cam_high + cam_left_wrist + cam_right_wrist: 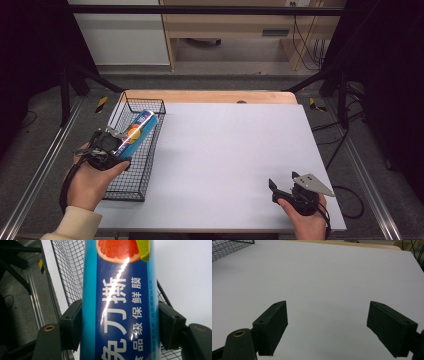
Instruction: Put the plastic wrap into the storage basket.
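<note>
Pointing up-right across basket [131, 187]: blue box [136, 132].

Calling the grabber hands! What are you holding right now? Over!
Left gripper shut on blue box, over wire basket. Right gripper open, empty, low over white table. Nothing in the way.

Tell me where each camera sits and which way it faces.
High view: above the person's side, looking forward and down on the table; forearms and both hands show.
Left gripper view: on the left tool, facing the blue box it clamps.
Right gripper view: on the right tool, facing bare table.
All share the wire basket.
</note>
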Demonstrator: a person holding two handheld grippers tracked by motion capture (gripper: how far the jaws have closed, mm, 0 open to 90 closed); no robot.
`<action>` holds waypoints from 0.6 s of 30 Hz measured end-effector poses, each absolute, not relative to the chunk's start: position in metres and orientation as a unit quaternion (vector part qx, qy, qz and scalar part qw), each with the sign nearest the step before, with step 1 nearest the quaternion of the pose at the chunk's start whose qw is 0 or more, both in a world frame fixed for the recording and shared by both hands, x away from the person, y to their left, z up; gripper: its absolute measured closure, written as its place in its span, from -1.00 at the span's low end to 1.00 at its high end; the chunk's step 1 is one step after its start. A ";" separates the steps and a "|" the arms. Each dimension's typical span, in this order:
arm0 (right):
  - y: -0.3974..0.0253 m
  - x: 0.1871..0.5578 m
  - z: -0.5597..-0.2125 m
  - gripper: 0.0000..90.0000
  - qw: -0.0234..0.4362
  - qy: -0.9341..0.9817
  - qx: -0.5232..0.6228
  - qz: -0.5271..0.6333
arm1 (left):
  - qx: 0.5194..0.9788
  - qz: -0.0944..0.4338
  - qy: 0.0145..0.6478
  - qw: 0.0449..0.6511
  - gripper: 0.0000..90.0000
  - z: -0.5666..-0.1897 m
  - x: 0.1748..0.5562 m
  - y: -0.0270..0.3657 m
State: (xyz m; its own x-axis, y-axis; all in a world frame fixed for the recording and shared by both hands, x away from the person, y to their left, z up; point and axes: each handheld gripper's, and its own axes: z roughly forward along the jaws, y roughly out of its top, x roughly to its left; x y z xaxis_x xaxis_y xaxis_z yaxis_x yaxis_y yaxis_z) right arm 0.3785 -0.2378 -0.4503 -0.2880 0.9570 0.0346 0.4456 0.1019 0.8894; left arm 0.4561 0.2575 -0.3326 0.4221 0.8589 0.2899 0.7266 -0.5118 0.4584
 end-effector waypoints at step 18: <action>-0.238 0.379 -0.450 -0.62 0.297 0.680 0.516 0.428 | 0.826 0.247 0.495 0.109 -0.29 -0.343 0.466 0.264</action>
